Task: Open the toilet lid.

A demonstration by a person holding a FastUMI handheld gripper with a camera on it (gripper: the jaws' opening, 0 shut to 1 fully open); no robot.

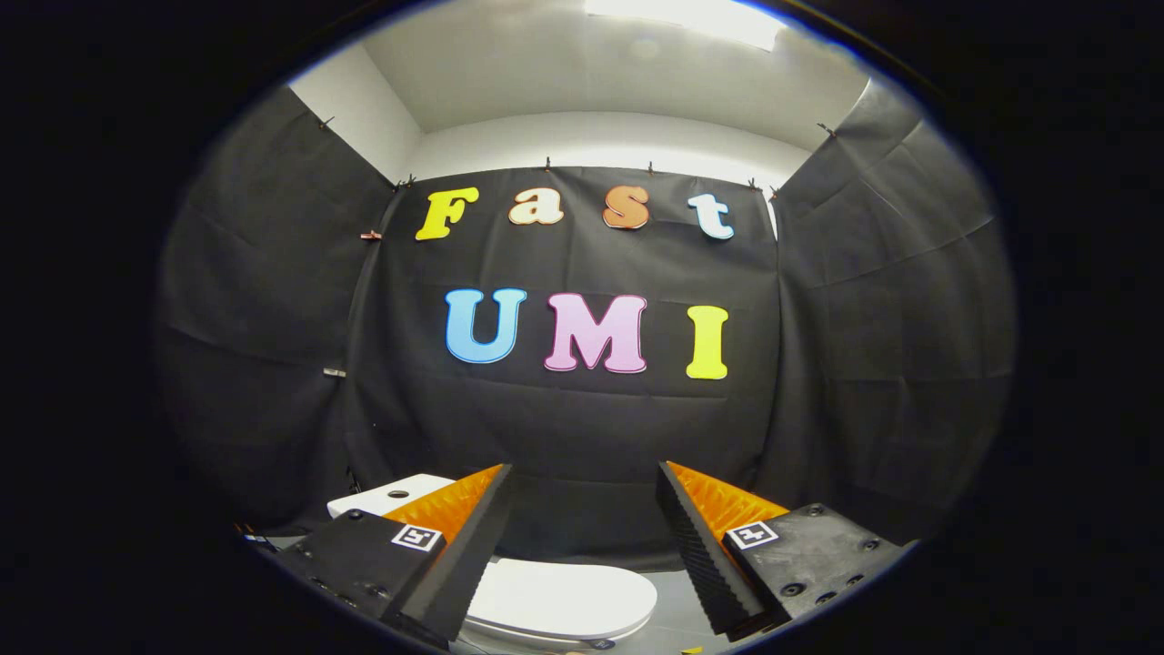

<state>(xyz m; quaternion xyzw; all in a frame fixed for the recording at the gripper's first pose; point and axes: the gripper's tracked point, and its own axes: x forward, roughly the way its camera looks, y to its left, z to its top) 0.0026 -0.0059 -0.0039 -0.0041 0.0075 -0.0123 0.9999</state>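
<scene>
The toilet lid (pixel 564 596) is down flat, white, sitting low between and just beneath my fingers, with the tank (pixel 386 496) beyond the left one. My hand-held gripper (pixel 582 509) is spread wide and holds nothing, well above the lid. The risk, as I judge it: I come in too flat and the fingers skid off the smooth rim. The left finger (pixel 455 546) covers the lid's near-left edge, and the hinge is hard to make out.
</scene>
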